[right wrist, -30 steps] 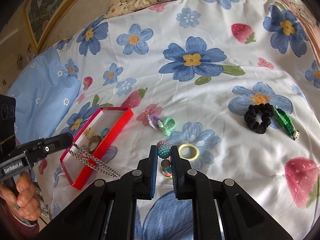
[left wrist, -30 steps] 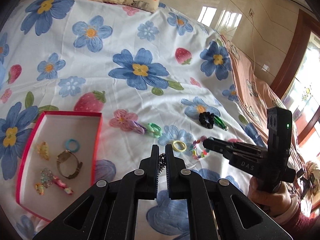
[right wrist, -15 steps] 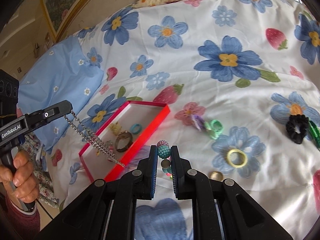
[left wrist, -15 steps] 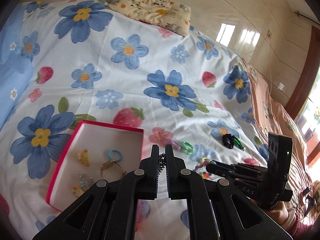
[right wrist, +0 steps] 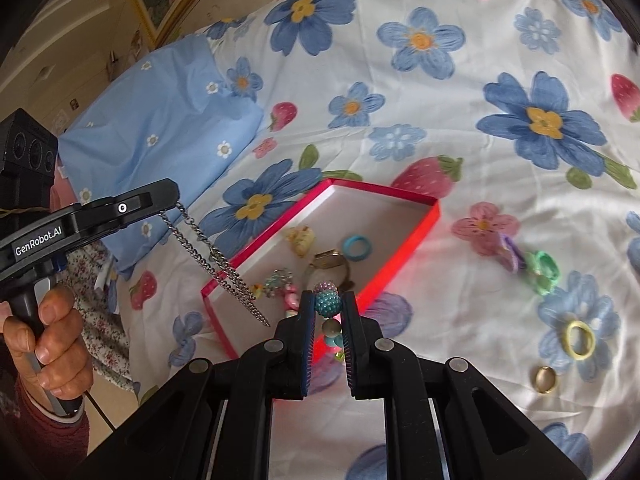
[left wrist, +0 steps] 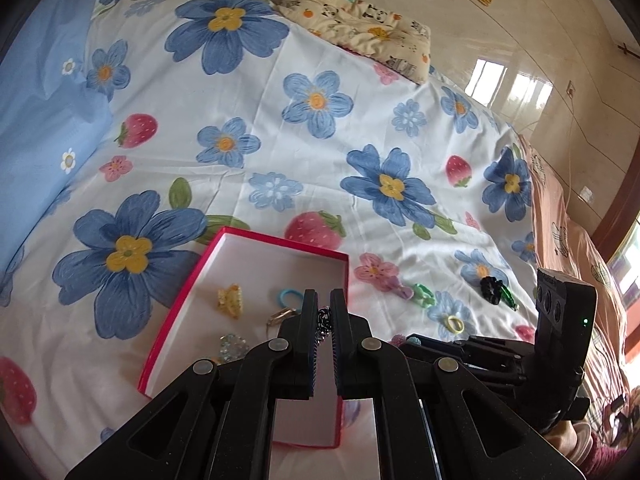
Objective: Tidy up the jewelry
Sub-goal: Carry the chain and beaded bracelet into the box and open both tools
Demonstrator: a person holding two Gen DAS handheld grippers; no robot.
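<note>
- Left gripper (left wrist: pixel 324 316) is clamped on a silver chain (right wrist: pixel 216 264) that dangles at centre-left of the right wrist view.
- Right gripper (right wrist: pixel 327 308) pinches a beaded bracelet (right wrist: pixel 327 305), probably whole.
- Both hang over the red box (right wrist: pixel 416 240); next, lower them inside and let go.

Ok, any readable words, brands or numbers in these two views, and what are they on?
"GenRobot.AI": white lettering on the side of the left gripper, which holds the metal chain, seen in the right wrist view.
Marking on the right gripper camera housing, left wrist view: too small to read.
Nothing else legible.
</note>
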